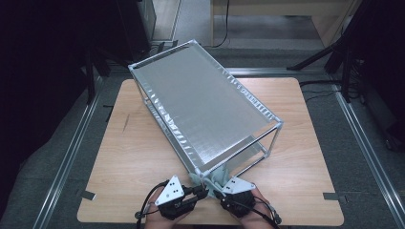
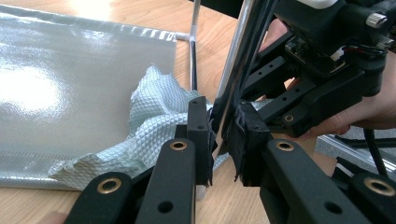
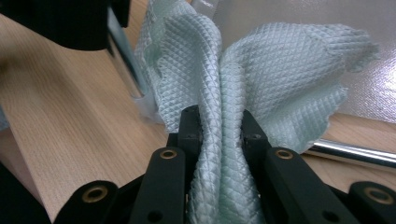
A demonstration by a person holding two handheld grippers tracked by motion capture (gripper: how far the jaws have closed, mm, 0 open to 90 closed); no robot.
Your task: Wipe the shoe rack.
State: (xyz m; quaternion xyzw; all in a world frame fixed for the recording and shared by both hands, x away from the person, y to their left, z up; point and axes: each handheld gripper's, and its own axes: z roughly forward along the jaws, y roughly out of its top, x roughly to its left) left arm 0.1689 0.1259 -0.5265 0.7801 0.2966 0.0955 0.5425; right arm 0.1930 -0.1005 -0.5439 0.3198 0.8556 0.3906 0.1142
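The worktop (image 1: 129, 157) is occupied mainly by a two-tier rack (image 1: 200, 105) with silver fabric shelves and a metal tube frame, set diagonally across it. All positions below are referred to the rack's near corner post (image 2: 233, 74).

A pale green waffle-textured cloth (image 3: 261, 79) is located at the foot of that post, bunched against the edge of the lower shelf (image 2: 70, 93).

The left claw (image 1: 206, 193) is held just to the left of the post. Its jaws are closed on the post, which is clamped between the pads, as seen in the left gripper view.

The right claw (image 1: 218, 194) is held just to the right of the post. A gathered fold of the cloth is pinched firmly between its jaws, as seen in the right gripper view.

The step in hand is judged to be wiping of the frame: the rack is steadied by the left claw while the cloth is brought to the post by the right.

For the next move, the cloth should be pressed against the tube and drawn along it, with the pinch maintained so that the fold is not pulled free.
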